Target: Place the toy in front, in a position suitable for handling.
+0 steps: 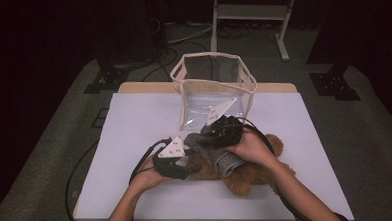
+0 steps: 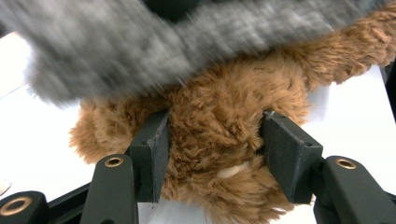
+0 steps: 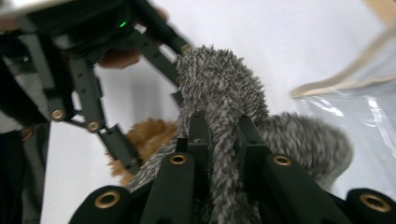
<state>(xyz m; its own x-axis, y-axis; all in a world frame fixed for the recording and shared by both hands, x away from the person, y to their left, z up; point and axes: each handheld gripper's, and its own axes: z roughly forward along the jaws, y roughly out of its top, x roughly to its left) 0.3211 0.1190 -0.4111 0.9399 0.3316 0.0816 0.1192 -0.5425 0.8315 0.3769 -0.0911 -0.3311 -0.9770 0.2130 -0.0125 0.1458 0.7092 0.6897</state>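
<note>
Brown plush bear (image 1: 248, 175): lying on the white worktop (image 1: 133, 123), near its front edge, right of centre, under the person's right forearm; partly covered by a grey fuzzy garment (image 1: 227, 162).

Left claw (image 1: 179, 162): at the bear's left end, low over the worktop. Clamped on the bear (image 2: 215, 135) in the left gripper view, brown fur bulging between the two black pads and pressed by both; grey garment (image 2: 140, 51) blurred just above and beyond the jaws.

Right claw (image 1: 205, 136): above the bear's left half, between the left claw and the bag. Closed tight on a fold of the grey garment (image 3: 224, 116) in the right gripper view, fabric rising out between the jaws and draping away beyond them; left claw (image 3: 135, 163) seen farther off with brown fur (image 3: 144, 137) against it.

Clear plastic bag (image 1: 212, 91) with beige trim: upright and open-topped at the far middle of the worktop, just behind the right claw, apart from the bear.
</note>
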